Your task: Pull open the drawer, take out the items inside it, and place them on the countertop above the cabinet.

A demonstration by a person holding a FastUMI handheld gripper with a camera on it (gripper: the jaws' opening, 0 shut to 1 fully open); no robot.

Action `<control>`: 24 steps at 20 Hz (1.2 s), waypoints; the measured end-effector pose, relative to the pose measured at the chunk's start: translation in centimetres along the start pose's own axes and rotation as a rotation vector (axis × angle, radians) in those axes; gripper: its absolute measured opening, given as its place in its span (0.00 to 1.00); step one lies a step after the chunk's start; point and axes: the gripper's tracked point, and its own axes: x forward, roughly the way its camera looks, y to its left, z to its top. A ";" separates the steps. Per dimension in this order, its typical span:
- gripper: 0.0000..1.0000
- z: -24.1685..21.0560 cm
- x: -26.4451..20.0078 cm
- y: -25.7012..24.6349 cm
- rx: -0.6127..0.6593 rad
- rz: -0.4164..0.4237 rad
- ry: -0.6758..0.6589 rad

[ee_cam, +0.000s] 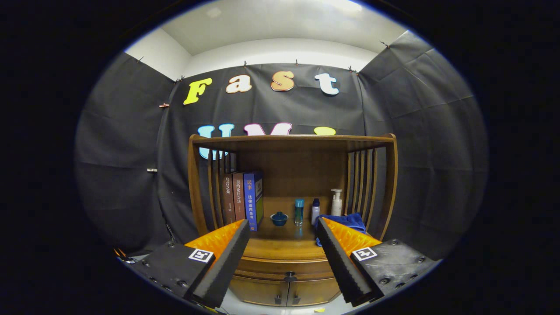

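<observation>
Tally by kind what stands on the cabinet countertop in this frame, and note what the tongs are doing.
Books: 3
Bottles (teal, small white, pump): 3
Lidded blue bowl: 1
Blue cloth: 1
Total: 8
The tongs are open and empty, short of the closed drawer.

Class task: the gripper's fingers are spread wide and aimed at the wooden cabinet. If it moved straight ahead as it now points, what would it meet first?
Probably the countertop edge just above the closed drawer, which lie between the open gripper fingers. Depth is hard to judge; nothing seems to stand in between.
</observation>
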 end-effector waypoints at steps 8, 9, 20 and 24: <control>0.99 -1.2 0.0 -0.4 -0.010 -0.005 0.024; 0.99 -1.5 0.0 -0.4 -0.007 -0.007 0.029; 0.99 -10.4 2.7 -1.2 0.035 -0.025 0.156; 1.00 -16.3 4.7 -1.3 0.044 -0.024 0.231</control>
